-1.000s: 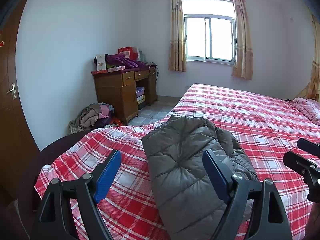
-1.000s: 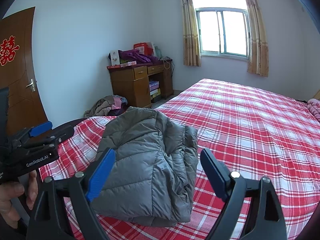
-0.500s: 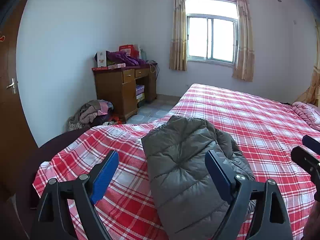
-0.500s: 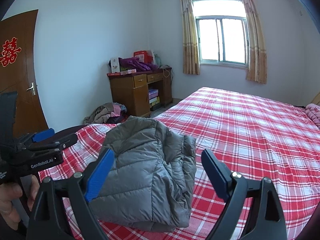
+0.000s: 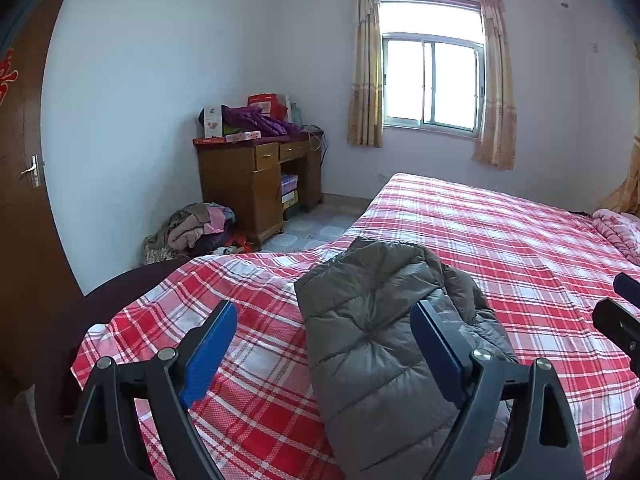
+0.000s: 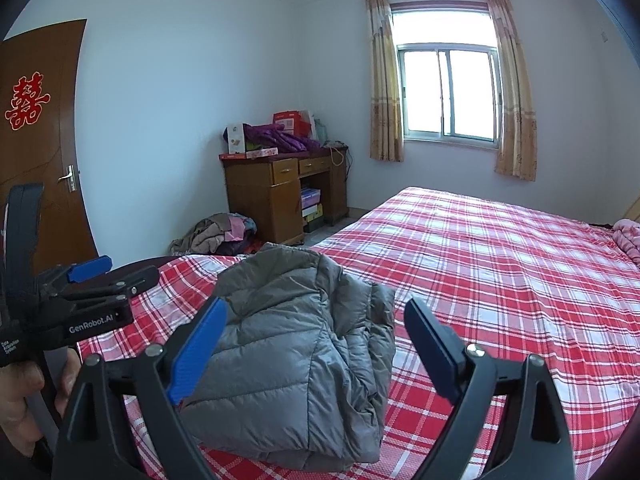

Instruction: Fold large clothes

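A grey quilted puffer jacket (image 5: 384, 328) lies folded into a compact bundle on the red plaid bed (image 5: 520, 248), near its front left corner. It also shows in the right wrist view (image 6: 296, 340). My left gripper (image 5: 324, 344) is open and empty, held above and in front of the jacket's left part. My right gripper (image 6: 316, 344) is open and empty, held above the jacket's near edge. The left gripper shows from the side in the right wrist view (image 6: 112, 272), left of the jacket. The right gripper's tip shows at the left wrist view's right edge (image 5: 620, 304).
A wooden desk (image 5: 256, 176) piled with boxes and purple clothing stands against the far wall. A heap of clothes (image 5: 196, 232) lies on the floor beside it. A wooden door (image 6: 36, 152) is at the left. A pink blanket (image 5: 620, 228) lies at the bed's far right.
Both grippers have lifted and tilted up a little, away from the jacket. The jacket has not moved. Both stay open.
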